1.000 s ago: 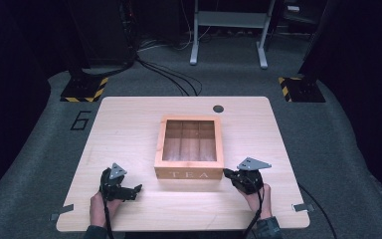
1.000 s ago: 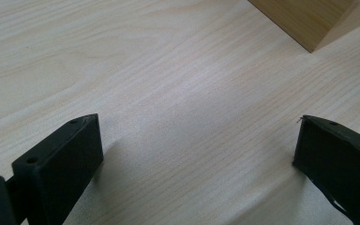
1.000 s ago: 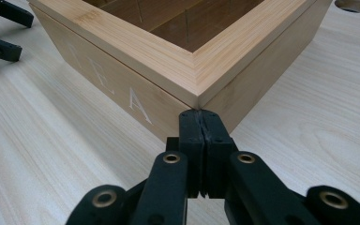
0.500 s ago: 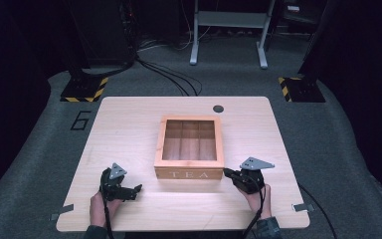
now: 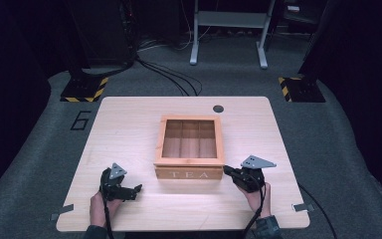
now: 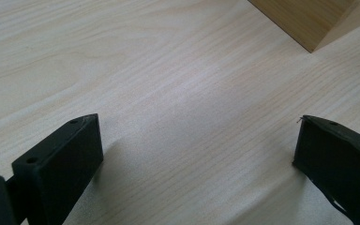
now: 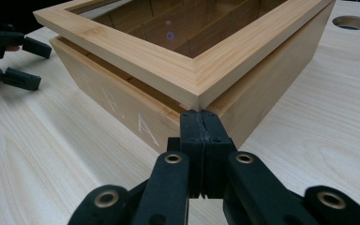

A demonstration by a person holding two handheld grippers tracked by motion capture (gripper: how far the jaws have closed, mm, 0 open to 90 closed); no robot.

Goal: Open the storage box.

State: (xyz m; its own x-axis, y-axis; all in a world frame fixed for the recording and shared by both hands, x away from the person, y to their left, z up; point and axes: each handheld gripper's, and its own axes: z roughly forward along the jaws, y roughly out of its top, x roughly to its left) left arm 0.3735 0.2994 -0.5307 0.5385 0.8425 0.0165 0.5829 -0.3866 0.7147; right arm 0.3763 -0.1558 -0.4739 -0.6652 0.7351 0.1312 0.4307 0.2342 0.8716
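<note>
The tea box sits mid worktop, lid w/ glass top lifted a bit at the front right corner, a thin gap showing under it. The right gripper has its fingers pressed together w/ nothing between them, tips right at that corner, just under the lid edge. The left gripper rests on the worktop near the box's front left, apart from it, fingers spread wide over bare wood.

tea box: smooth wood, glossy glass lid | table: matt pale wood-grain | right claw: matt black plastic
</note>
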